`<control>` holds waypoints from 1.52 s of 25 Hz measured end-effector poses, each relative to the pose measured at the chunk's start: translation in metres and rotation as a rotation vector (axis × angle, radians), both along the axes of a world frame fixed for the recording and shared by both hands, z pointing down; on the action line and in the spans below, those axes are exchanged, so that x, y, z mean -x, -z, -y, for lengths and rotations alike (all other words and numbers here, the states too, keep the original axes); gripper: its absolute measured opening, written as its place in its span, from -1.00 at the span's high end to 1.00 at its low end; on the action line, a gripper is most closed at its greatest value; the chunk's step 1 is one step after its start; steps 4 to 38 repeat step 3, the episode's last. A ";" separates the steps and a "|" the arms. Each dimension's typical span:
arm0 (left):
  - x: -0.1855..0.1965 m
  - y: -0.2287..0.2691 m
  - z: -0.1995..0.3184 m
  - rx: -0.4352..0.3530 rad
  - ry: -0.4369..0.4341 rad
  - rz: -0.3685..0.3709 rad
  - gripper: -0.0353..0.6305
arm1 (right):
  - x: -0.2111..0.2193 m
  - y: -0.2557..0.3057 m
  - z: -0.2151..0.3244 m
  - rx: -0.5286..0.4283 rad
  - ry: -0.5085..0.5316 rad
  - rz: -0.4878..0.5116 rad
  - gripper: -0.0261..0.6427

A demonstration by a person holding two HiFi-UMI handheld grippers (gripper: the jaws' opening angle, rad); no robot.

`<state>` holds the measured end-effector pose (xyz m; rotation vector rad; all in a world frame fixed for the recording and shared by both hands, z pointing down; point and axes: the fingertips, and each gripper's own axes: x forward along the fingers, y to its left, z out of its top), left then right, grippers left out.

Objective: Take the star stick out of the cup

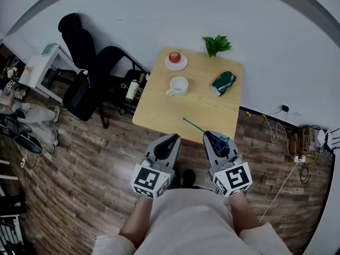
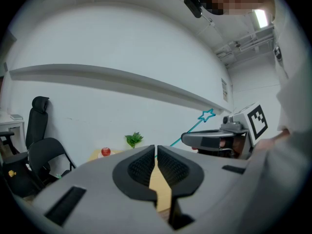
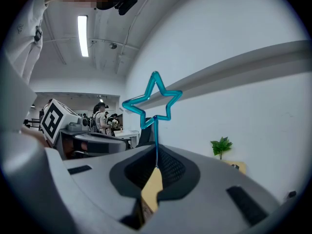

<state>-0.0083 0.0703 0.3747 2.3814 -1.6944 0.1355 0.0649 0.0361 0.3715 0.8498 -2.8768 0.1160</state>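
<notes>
My right gripper hangs over the table's near edge, shut on the thin teal star stick. The stick's star stands just above the shut jaws in the right gripper view, and its free end points out over the table. The white cup stands on the wooden table with nothing in it, well beyond the stick. My left gripper is beside the right one, shut with nothing between its pads. From the left gripper view the star stick and right gripper show at the right.
A red apple on a white plate, a small green plant and a crumpled green packet share the table. Black office chairs stand at its left. Cables and a power strip lie on the wood floor at the right.
</notes>
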 end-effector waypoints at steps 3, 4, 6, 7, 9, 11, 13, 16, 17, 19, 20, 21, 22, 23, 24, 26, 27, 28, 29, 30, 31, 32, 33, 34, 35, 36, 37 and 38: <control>0.002 0.000 0.002 -0.002 0.001 0.000 0.83 | 0.001 -0.001 0.002 -0.002 0.001 -0.001 0.89; 0.002 0.000 0.002 -0.002 0.001 0.000 0.83 | 0.001 -0.001 0.002 -0.002 0.001 -0.001 0.89; 0.002 0.000 0.002 -0.002 0.001 0.000 0.83 | 0.001 -0.001 0.002 -0.002 0.001 -0.001 0.89; 0.002 0.000 0.002 -0.002 0.001 0.000 0.83 | 0.001 -0.001 0.002 -0.002 0.001 -0.001 0.89; 0.002 0.000 0.002 -0.002 0.001 0.000 0.83 | 0.001 -0.001 0.002 -0.002 0.001 -0.001 0.89; 0.002 0.000 0.002 -0.002 0.001 0.000 0.83 | 0.001 -0.001 0.002 -0.002 0.001 -0.001 0.89; 0.002 0.000 0.002 -0.002 0.001 0.000 0.83 | 0.001 -0.001 0.002 -0.002 0.001 -0.001 0.89; 0.002 0.000 0.002 -0.002 0.001 0.000 0.83 | 0.001 -0.001 0.002 -0.002 0.001 -0.001 0.89; 0.002 0.000 0.002 -0.002 0.001 0.000 0.83 | 0.001 -0.001 0.002 -0.002 0.001 -0.001 0.89; 0.002 0.000 0.002 -0.002 0.001 0.000 0.83 | 0.001 -0.001 0.002 -0.002 0.001 -0.001 0.89; 0.002 0.000 0.002 -0.002 0.001 0.000 0.83 | 0.001 -0.001 0.002 -0.002 0.001 -0.001 0.89; 0.002 0.000 0.002 -0.002 0.001 0.000 0.83 | 0.001 -0.001 0.002 -0.002 0.001 -0.001 0.89; 0.002 0.000 0.002 -0.002 0.001 0.000 0.83 | 0.001 -0.001 0.002 -0.002 0.001 -0.001 0.89; 0.002 0.000 0.002 -0.002 0.001 0.000 0.83 | 0.001 -0.001 0.002 -0.002 0.001 -0.001 0.89; 0.002 0.000 0.002 -0.002 0.001 0.000 0.83 | 0.001 -0.001 0.002 -0.002 0.001 -0.001 0.89; 0.002 0.000 0.002 -0.002 0.001 0.000 0.83 | 0.001 -0.001 0.002 -0.002 0.001 -0.001 0.89; 0.002 0.000 0.002 -0.002 0.001 0.000 0.83 | 0.001 -0.001 0.002 -0.002 0.001 -0.001 0.89; 0.002 0.000 0.002 -0.002 0.001 0.000 0.83 | 0.001 -0.001 0.002 -0.002 0.001 -0.001 0.89; 0.002 0.000 0.002 -0.002 0.001 0.000 0.83 | 0.001 -0.001 0.002 -0.002 0.001 -0.001 0.89; 0.002 0.000 0.002 -0.002 0.001 0.000 0.83 | 0.001 -0.001 0.002 -0.002 0.001 -0.001 0.89; 0.002 0.000 0.002 -0.002 0.001 0.000 0.83 | 0.001 -0.001 0.002 -0.002 0.001 -0.001 0.89; 0.002 0.000 0.002 -0.002 0.001 0.000 0.83 | 0.001 -0.001 0.002 -0.002 0.001 -0.001 0.89; 0.002 0.000 0.002 -0.002 0.001 0.000 0.83 | 0.001 -0.001 0.002 -0.002 0.001 -0.001 0.89; 0.002 0.000 0.002 -0.002 0.001 0.000 0.83 | 0.001 -0.001 0.002 -0.002 0.001 -0.001 0.89; 0.002 0.000 0.002 -0.002 0.001 0.000 0.83 | 0.001 -0.001 0.002 -0.002 0.001 -0.001 0.89; 0.002 0.000 0.002 -0.002 0.001 0.000 0.83 | 0.001 -0.001 0.002 -0.002 0.001 -0.001 0.89; 0.002 0.000 0.002 -0.002 0.001 0.000 0.83 | 0.001 -0.001 0.002 -0.002 0.001 -0.001 0.89; 0.002 0.000 0.002 -0.002 0.001 0.000 0.83 | 0.001 -0.001 0.002 -0.002 0.001 -0.001 0.89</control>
